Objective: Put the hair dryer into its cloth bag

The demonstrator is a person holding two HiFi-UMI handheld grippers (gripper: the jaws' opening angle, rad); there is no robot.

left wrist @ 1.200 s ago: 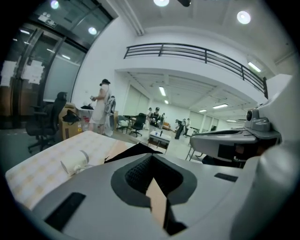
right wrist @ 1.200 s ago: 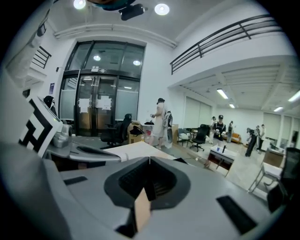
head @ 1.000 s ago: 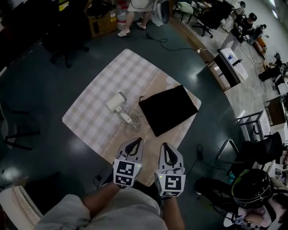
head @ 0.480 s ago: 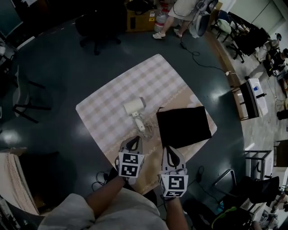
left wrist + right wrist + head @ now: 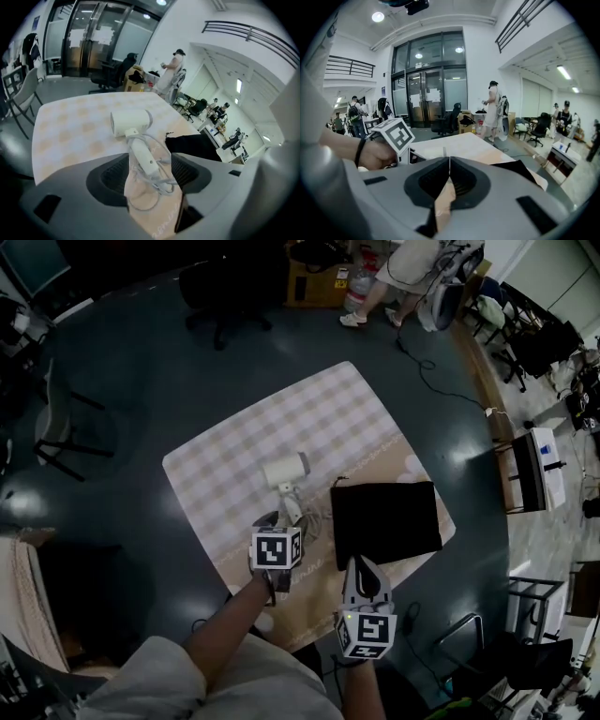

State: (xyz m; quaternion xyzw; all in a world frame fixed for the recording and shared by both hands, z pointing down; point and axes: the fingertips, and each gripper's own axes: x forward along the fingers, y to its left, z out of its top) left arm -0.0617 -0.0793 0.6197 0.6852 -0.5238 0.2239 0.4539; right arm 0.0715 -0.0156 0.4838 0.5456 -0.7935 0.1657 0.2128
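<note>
The left gripper point(image 5: 150, 164) has just been opening its jaws, which stand wide apart. The white hair dryer point(image 5: 131, 123) lies on the check-clothed bench point(image 5: 65, 131). Its handle and looped cord point(image 5: 161, 180) show in the gap between the jaws, and neither jaw presses on them. The black cloth bag point(image 5: 194, 146) lies just right of the dryer.

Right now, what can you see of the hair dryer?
The hair dryer is white, smooth plastic by its look, with a short barrel, a straight handle pointing toward the person, and a white cord looped loosely at the handle's end. It lies on its side on the checked tablecloth, beside the black cloth bag. The left claw has just been opening; the handle's end and cord show between its pads, which aren't pressing on them.
</note>
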